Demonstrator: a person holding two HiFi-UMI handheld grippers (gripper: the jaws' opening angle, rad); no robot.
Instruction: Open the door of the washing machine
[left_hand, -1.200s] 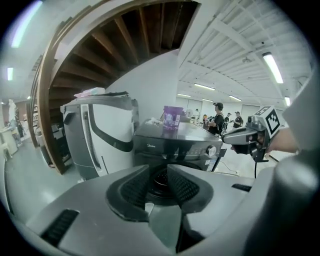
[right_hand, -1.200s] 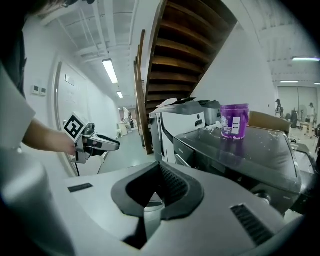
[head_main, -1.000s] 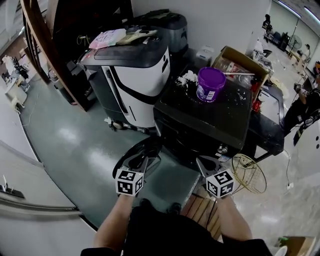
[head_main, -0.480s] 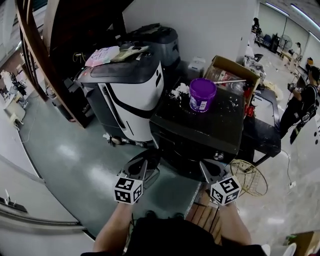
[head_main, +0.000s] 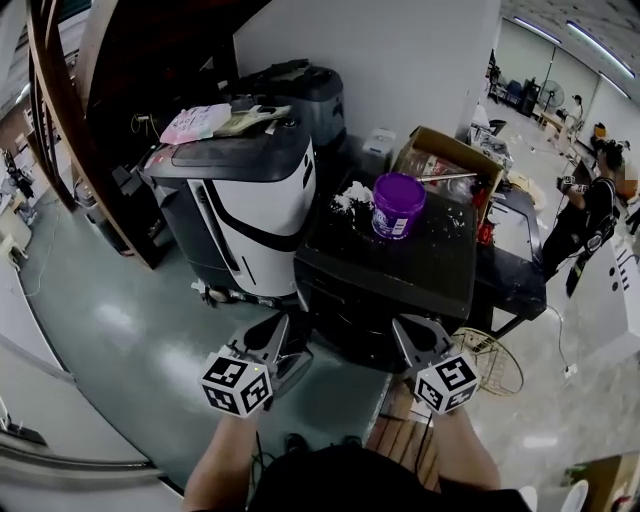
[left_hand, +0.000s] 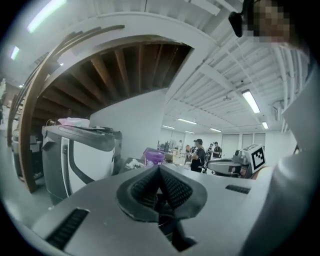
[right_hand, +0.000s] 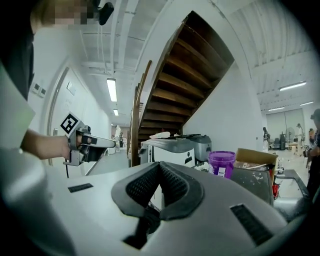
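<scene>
**Both tongs shut and empty at the front of the washing machine**

Task item. The washing machine (head_main: 385, 275), a black cabinet, stands mid-scene, just right of a white and grey machine (head_main: 250, 195). Its front faces the person. That front lies in shadow, and the door cannot be made out from above.

Top surface of the washing machine. A purple tub (head_main: 397, 205) stands upright on it, with a patch of white powder (head_main: 347, 200) just left of the tub. A cardboard box (head_main: 450, 160) sits beyond the tub, to the far right.

Left tongs (head_main: 283, 325). They are held near the left corner of the machine's front. The jaws are fully together, ribbed pads meeting, with nothing between them (the left gripper view shows this plainly).

Right tongs (head_main: 405, 325). They are held near the right part of the same front. The jaws are likewise pressed together and empty.

Contact. No view shows either tongs touching the machine.

Surroundings. A pink item (head_main: 195, 122) lies on top of the white and grey machine. A wooden staircase (head_main: 60, 100) rises at the far left. A round wire frame (head_main: 492, 360) sits on the floor at the near right of the washing machine. A person (head_main: 585, 215) stands at the far right.
</scene>
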